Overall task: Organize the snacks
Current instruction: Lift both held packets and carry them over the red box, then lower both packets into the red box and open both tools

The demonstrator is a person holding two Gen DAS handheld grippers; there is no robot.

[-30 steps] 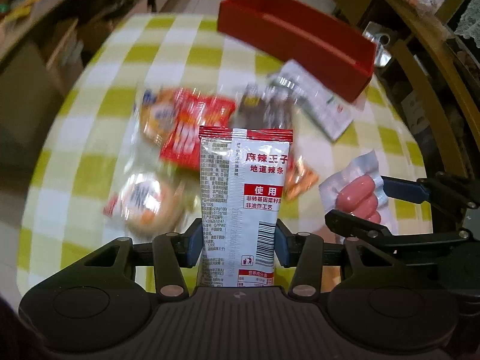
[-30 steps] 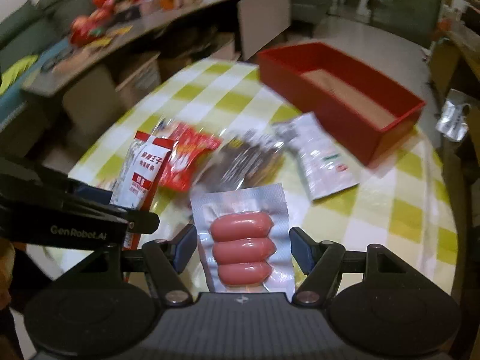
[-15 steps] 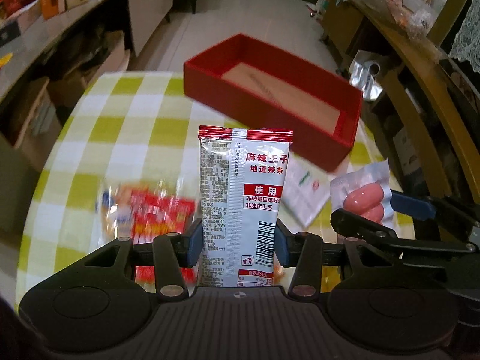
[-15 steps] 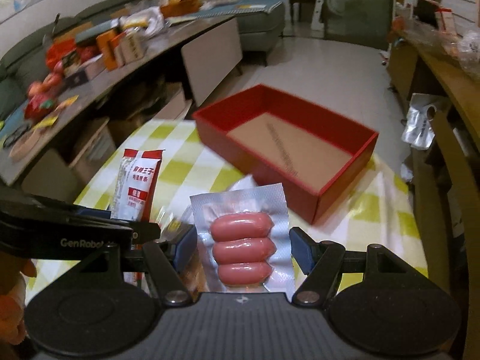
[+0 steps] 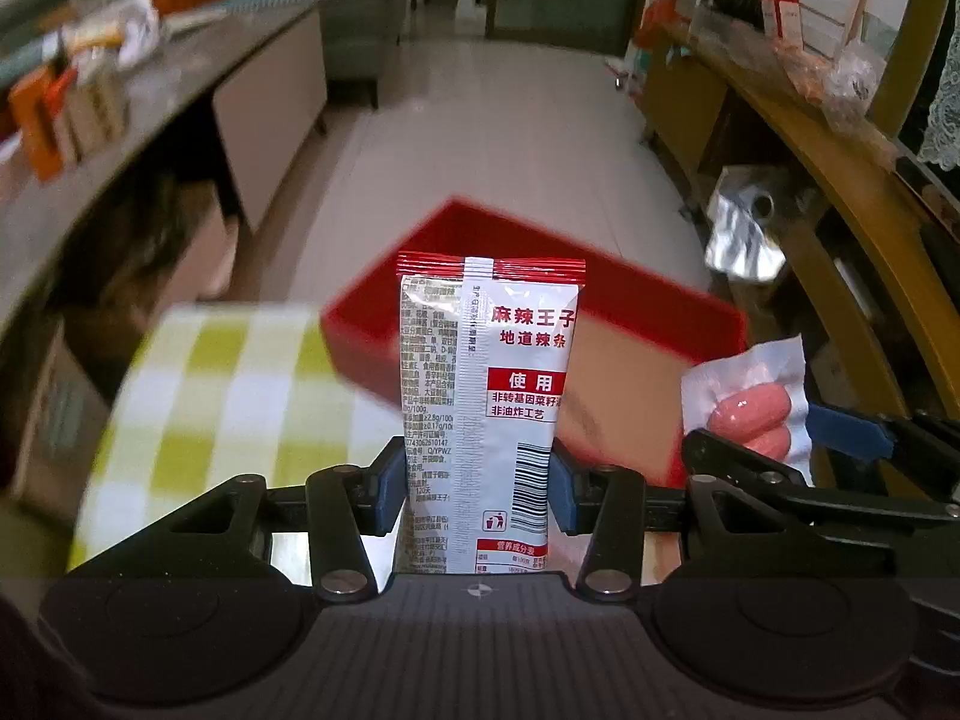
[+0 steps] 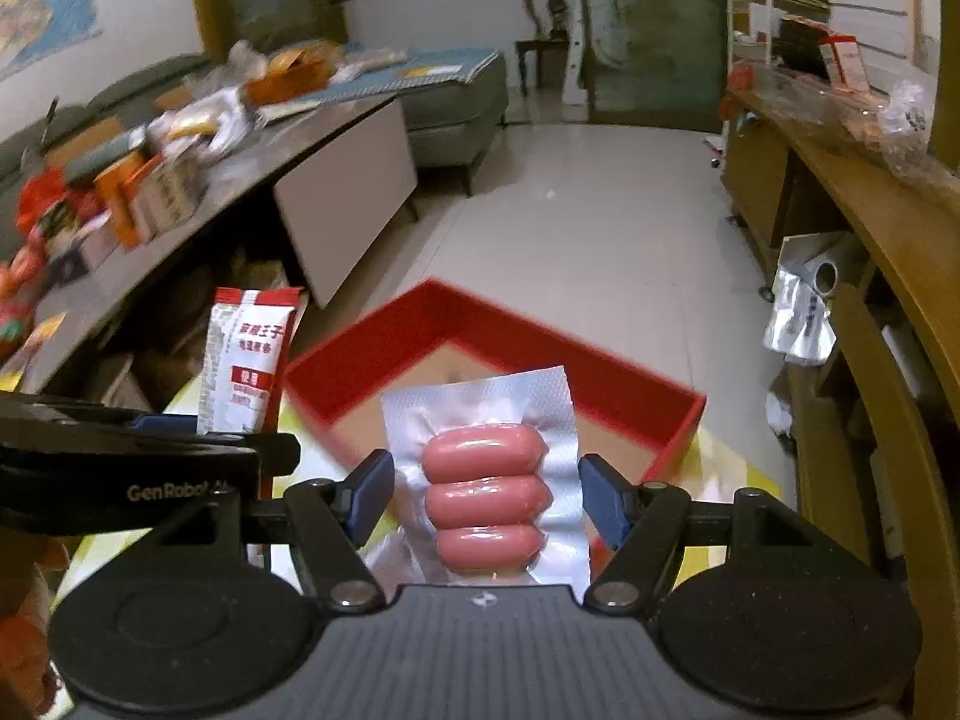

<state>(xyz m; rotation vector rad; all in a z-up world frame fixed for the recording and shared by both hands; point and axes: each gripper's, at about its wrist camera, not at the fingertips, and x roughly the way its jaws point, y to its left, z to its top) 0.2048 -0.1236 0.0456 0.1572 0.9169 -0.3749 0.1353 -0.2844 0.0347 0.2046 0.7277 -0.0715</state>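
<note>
Red-topped spicy-strip packet (image 5: 489, 396) clamped in left hand-held gripper (image 5: 474, 489) — sausage pack (image 6: 485, 480) pinched in right hand-held gripper (image 6: 486, 504).

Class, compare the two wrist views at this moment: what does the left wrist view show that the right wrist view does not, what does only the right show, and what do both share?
Only the left wrist view shows the barcode and fine print on the spicy strip packet, clamped in the left hand-held gripper.

Only the right wrist view shows all three sausages in the sausage pack, held by the right hand-held gripper, plus the chair by the far wall.

Both show the empty red box, both packets and the checked tablecloth.
</note>
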